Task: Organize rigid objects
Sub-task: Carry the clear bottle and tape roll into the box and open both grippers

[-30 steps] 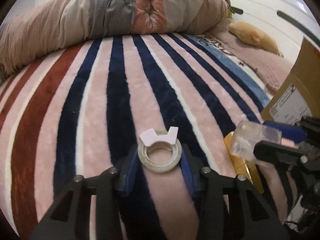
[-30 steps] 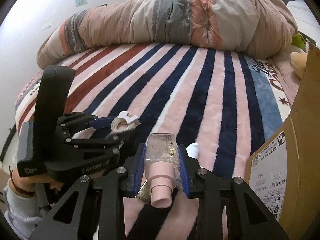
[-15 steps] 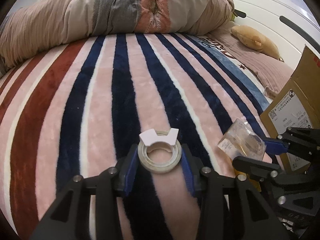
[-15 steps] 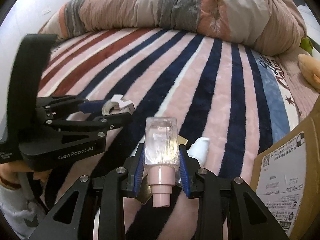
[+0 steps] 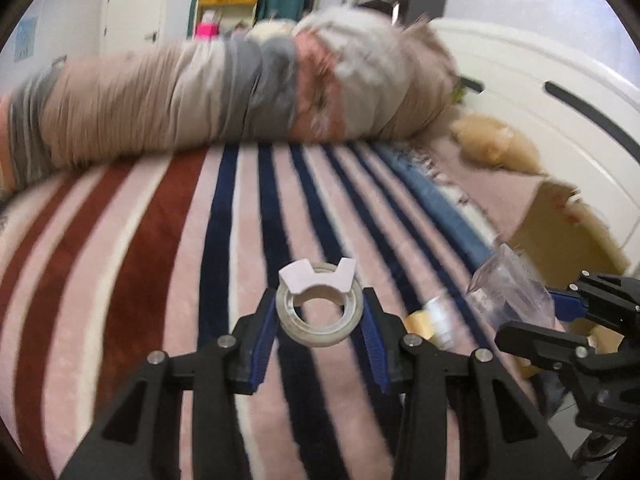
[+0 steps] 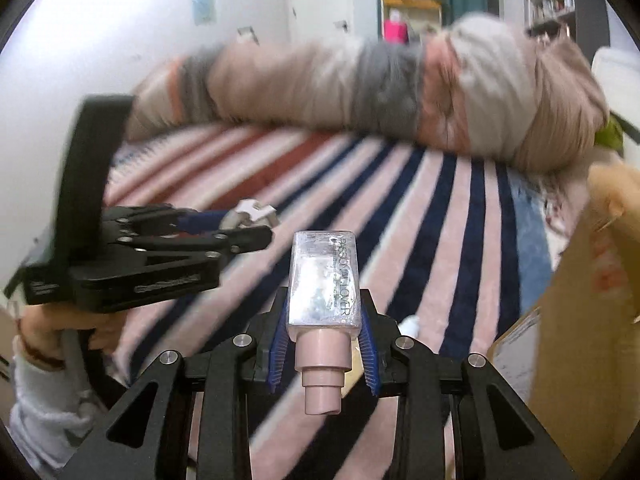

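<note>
Both grippers are loaded and up off the bed. The left gripper (image 5: 320, 320) has its blue-padded fingers (image 5: 262, 344) closed on a small roll of clear tape with a white notched tab (image 5: 320, 312) — roll lies flat between the pads, hole facing up toward the camera, tab pointing away from the hand. The right gripper (image 6: 322, 344) has its fingers pinched narrow on a clear rectangular plastic bottle with a dusty-pink stepped cap (image 6: 323, 296). The bottle's long axis runs along the fingers: cap back toward the wrist, clear base pointing forward and out past the tips.

The key relation is the brown cardboard box (image 6: 588, 320). It stands at the right edge of the striped pink, navy and red plush blanket (image 6: 420, 220), just beside the right gripper and on the far side from the left one. In the left view the box (image 5: 560, 236) shows past the bottle (image 5: 508, 288), so the right hand sits between the tape and the box. Judgement: if the box is the bin, the bottle goes first — a short swing right; the tape has to cross over after.

A small white object (image 6: 410, 324) and a gold item (image 5: 416, 320) lie on the blanket below the grippers, blurred, not yet collected. A rolled beige-grey quilt (image 5: 224, 96) lies across the far end of the bed.
</note>
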The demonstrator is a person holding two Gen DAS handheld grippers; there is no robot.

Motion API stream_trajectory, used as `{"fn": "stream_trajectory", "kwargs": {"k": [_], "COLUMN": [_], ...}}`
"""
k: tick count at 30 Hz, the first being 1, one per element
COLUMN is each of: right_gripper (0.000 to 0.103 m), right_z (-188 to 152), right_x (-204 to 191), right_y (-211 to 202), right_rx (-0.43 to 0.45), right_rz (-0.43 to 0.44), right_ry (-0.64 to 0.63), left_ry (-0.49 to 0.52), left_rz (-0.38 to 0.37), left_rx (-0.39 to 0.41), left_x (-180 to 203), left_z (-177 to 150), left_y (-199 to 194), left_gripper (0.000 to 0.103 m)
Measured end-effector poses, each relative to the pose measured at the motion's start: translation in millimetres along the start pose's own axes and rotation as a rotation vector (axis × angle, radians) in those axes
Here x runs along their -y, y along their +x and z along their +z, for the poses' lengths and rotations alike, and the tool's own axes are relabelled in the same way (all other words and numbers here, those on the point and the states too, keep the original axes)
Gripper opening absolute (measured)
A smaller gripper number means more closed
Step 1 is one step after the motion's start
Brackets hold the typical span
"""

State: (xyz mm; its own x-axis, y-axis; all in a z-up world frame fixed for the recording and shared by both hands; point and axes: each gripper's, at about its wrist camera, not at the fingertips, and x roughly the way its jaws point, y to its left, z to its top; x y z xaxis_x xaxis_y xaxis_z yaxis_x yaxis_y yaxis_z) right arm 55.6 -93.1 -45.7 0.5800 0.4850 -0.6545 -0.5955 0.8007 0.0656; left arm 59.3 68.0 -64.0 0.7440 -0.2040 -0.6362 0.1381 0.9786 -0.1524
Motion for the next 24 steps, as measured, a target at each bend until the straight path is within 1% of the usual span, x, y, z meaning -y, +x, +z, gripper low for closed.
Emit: {"fn": "stream_trajectory", "kwargs": {"k": [2,4,8,10,12,13,16,17,20,24], "right_gripper": [0.027,0.027,0.027,0.027,0.027,0.027,0.027,0.027,0.027,0.027], "right_z": [5.5,8.1,0.6,-8.5,-20.2,-26.1,-45.6,-53.1,-65.7,-76.0], "right_x": [-1.9,2.2,30.6,49.7,73.0,85.8,113.5,122.4,136.8,144.9], "right_y": [-29.4,-55.7,-109.4,-129.5,-142.6,-145.7,-148.1,-145.0,-137.4,-128.3], "right_rx": [0.056,0.104,0.183,0.187,0.169,0.145,0.065,0.026,-0.039,-0.087], "right_rz": [0.019,0.007,-0.08,-0.135,-0.194,-0.222,-0.269,-0.278,-0.272,-0.263], "right_ry": [0.002,0.004,0.04,0.055,0.07,0.078,0.097,0.099,0.096,0.088], "left_ry": [0.028,0.066,0.16,0.196,0.229,0.246,0.305,0.317,0.353,0.379], "left_rz": [-0.036,-0.067,-0.142,-0.185,-0.23,-0.246,-0.268,-0.272,-0.265,-0.25], "left_rx": [0.033,0.058,0.094,0.095,0.081,0.07,0.017,-0.002,-0.058,-0.116], "left_x": [16.5,37.5,94.7,123.3,153.8,166.7,206.1,216.5,238.2,249.8], "left_z": [11.8,22.7,47.0,55.8,62.4,65.4,72.5,72.2,68.8,59.1], "left_y": [-19.5,-33.6,-51.9,-53.4,-49.4,-46.0,-26.5,-20.6,-2.7,9.1], "left_gripper": [0.038,0.038,0.038,0.038,0.038,0.038,0.038,0.038,0.038,0.038]}}
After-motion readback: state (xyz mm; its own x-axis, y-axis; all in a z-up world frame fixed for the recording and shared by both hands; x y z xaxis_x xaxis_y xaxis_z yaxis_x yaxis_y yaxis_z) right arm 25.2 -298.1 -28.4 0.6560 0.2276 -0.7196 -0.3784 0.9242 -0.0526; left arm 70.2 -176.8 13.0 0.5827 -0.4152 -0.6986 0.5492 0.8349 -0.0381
